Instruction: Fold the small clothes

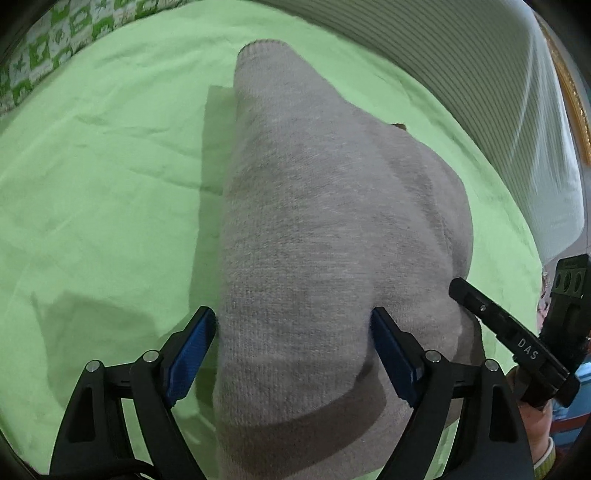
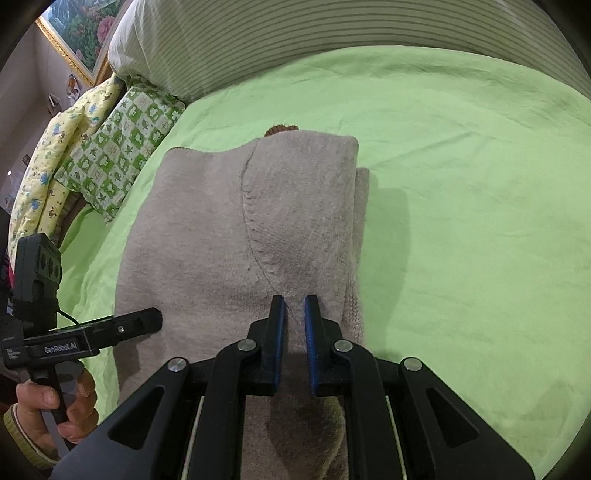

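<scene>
A green bedsheet [image 2: 461, 155], striped pillow [image 2: 295, 40], patterned quilt [image 2: 122, 147] and gilt-framed flower painting [image 2: 79, 31].

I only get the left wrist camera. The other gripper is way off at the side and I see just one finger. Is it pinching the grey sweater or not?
Observer: Yes. The right gripper is closed down on a ridge of the sweater, near its right edge.
Operator: Cool! Is there anything past the green checked blanket?
Observer: A yellow quilt with little printed pictures lies bunched beside the checked blanket.
Operator: Who's holding my gripper?
Observer: A hand is wrapped around the handle of the left gripper.
</scene>
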{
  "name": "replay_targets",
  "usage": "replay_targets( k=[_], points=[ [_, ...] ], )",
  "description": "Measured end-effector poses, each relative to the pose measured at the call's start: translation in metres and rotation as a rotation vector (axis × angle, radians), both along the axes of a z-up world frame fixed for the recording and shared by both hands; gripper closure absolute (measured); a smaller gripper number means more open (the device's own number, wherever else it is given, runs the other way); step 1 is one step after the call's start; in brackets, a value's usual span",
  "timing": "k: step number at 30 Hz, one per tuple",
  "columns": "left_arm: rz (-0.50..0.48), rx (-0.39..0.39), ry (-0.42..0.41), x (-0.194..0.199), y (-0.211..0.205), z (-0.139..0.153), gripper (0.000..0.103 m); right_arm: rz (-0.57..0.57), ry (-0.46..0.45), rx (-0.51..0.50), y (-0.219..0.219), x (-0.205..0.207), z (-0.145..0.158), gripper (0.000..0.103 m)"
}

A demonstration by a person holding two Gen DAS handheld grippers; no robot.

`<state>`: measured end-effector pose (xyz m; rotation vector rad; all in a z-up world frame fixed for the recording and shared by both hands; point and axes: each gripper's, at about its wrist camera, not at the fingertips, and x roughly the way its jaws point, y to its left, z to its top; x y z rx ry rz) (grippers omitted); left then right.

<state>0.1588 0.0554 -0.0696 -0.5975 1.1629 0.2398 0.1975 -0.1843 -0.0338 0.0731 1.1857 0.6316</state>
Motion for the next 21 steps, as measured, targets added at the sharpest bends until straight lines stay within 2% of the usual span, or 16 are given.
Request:
replay_targets(
  k=[5, 6, 8, 9, 10, 21],
  points=[
    [0.011, 0.041, -0.015, -0.007, -0.002, 0.017, 0.018, -0.027, -0.009, 0.014, -0.004, -0.008, 0.018, 0.089],
    [0.017, 0.049, -0.019, -0.011, -0.003, 0.022, 0.018, -0.034, -0.01, 0.023, -0.005, -0.011, 0.021, 0.084],
    [0.026, 0.062, -0.03, -0.018, -0.004, 0.029, 0.018, -0.046, -0.017, 0.032, -0.009, -0.017, 0.027, 0.066],
    [0.029, 0.069, -0.035, -0.022, -0.004, 0.033, 0.018, -0.054, -0.031, 0.038, -0.011, -0.022, 0.031, 0.054],
    [0.029, 0.075, -0.038, -0.027, -0.006, 0.036, 0.018, -0.057, -0.045, 0.041, -0.013, -0.027, 0.034, 0.051],
    [-0.019, 0.132, -0.036, -0.079, -0.022, 0.048, 0.018, -0.076, -0.05, 0.058, -0.022, -0.065, 0.051, 0.051]
  ],
)
